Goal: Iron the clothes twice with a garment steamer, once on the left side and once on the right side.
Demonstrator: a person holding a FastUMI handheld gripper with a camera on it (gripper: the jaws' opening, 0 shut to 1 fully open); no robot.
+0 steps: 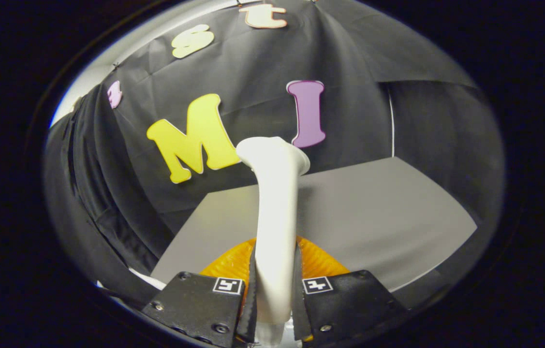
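Surroundings: a grey bench (374, 212) extends beyond the gripper, and its visible surface carries no loose items. Black cloth forms the booth wall (253, 72) behind the bench and continues down the left side, where it hangs in folds close to the bench edge. A thin pale vertical line runs along the corner where the rear cloth meets the right-hand cloth. An orange ribbed object (318, 263) sits low, directly behind the fingers, partly covered by them and by the white handle; what it is cannot be determined. A small pale patch lies at the left corner of the bench, just beside the left finger; it is too small to identify.

Gripper: the gripper (274, 295) is closed onto the garment steamer (277, 217). Both fingers press against the white handle, one on each side, and the inner pads lie flat against it with no visible gap. The opening between the fingers is narrow, equal to the handle thickness.

Position of the task item: the garment steamer handle rises from between the fingers and runs forward and up, with a slight lean. Its flared head stands well ahead of the fingertips, over the far bench edge and in front of the booth wall. The lower end of the handle passes down between the fingers.
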